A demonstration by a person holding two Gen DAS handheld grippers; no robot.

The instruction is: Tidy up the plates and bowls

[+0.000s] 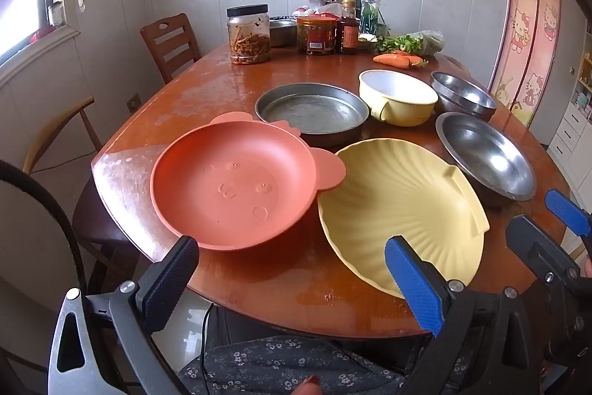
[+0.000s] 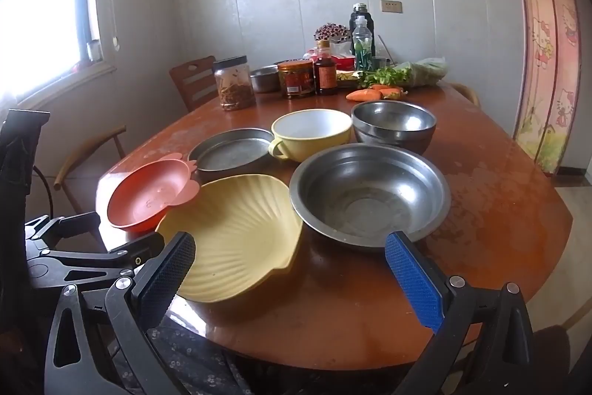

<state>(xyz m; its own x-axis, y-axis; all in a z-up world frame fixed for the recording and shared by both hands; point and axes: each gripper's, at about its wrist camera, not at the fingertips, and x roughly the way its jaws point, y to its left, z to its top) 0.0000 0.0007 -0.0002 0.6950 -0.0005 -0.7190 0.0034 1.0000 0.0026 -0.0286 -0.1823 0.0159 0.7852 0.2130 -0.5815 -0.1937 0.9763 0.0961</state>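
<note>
Both tongs (image 1: 292,278) (image 2: 290,269) gape empty; orange plate (image 1: 236,184) hides part of metal pan (image 1: 312,113).

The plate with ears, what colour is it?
The plate with ears is orange-red, clearest in the left wrist view.

The left gripper (image 1: 290,278) is tipped steeply downward, its jaws spread as wide as they go, nothing between the black pad on one side and the blue pad on the other. The right gripper (image 2: 290,278) sits just beside it to the right, tilted down a little less, jaws equally wide and bare. Each shows at the edge of the other's view, so the two are held close together, side by side. A fingertip shows low down, beneath the left gripper.
</note>
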